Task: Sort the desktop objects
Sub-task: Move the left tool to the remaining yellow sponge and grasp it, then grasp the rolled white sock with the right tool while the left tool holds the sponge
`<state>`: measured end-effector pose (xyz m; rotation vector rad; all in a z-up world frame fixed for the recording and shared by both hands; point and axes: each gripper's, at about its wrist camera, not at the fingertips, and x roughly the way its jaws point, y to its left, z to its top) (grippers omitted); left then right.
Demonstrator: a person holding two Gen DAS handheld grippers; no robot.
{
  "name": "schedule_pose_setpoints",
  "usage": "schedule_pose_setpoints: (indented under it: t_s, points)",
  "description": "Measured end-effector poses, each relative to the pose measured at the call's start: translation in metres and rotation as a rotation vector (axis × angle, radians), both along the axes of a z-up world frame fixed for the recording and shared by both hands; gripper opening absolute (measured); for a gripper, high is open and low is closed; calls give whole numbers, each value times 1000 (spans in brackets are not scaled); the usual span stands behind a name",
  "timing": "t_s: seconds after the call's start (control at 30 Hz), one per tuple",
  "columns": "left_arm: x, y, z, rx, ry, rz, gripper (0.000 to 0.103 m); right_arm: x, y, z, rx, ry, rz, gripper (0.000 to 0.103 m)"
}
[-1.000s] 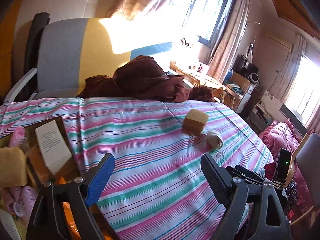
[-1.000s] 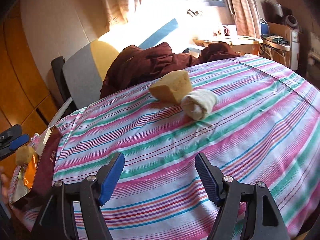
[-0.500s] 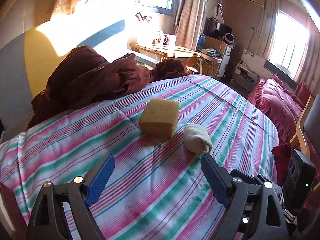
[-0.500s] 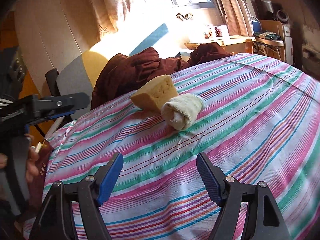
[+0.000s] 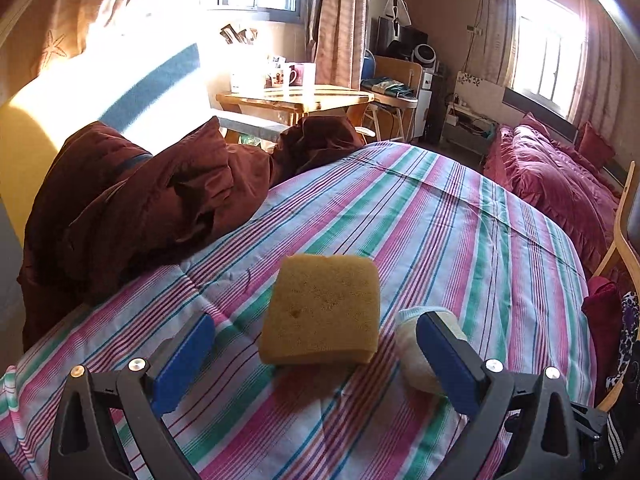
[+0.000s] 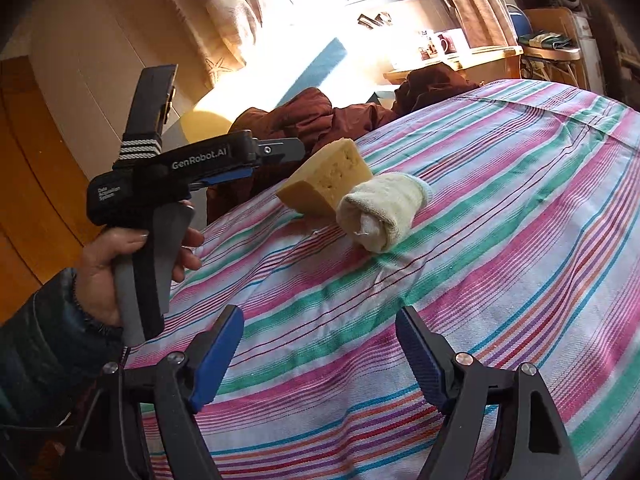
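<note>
Left wrist view: your left tool [image 5: 316,354] sits w/ its blue pads spread wide, gripping nothing. The yellow sponge [image 5: 322,310] lies dead ahead, in line w/ the gap between the pads, flat on the striped tabletop [image 5: 460,216]. The rolled white sock [image 5: 416,356] is just beside the sponge on its right, partly hidden behind the tool's right pad. Ahead-left, a dark red garment [image 5: 144,196] is heaped at the tabletop's far edge.

Right wrist view: your right tool [image 6: 320,354] is also released, pads wide apart, nothing between them, low over the striped cloth. Sponge [image 6: 328,178] and sock [image 6: 384,210] lie ahead and slightly right of centre, touching each other, well apart from this tool. Off to its left, your left hand [image 6: 120,256] grips the handle of the left tool [image 6: 276,152], whose fingers point at the sponge; can't tell from here if they touch it.
</note>
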<state>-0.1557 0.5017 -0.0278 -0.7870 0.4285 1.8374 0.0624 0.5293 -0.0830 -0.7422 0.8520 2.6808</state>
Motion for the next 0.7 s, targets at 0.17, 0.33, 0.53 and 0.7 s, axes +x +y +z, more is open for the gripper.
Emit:
schedule_pose_setpoints:
  t_s: [0.17, 0.33, 0.53, 0.7]
  points:
    - [-8, 16, -14, -10, -16, -34, 103, -1, 3, -3, -23, -4, 6, 80]
    - [-17, 28, -29, -36, -92, -41, 103, -1, 3, -4, -29, -5, 11, 81]
    - [-10, 30, -42, -79, -98, -2, 76, -1, 3, -4, -27, -9, 11, 82]
    - [2, -4, -28, -35, -100, 84, 75, -1, 3, -3, -24, -16, 10, 82]
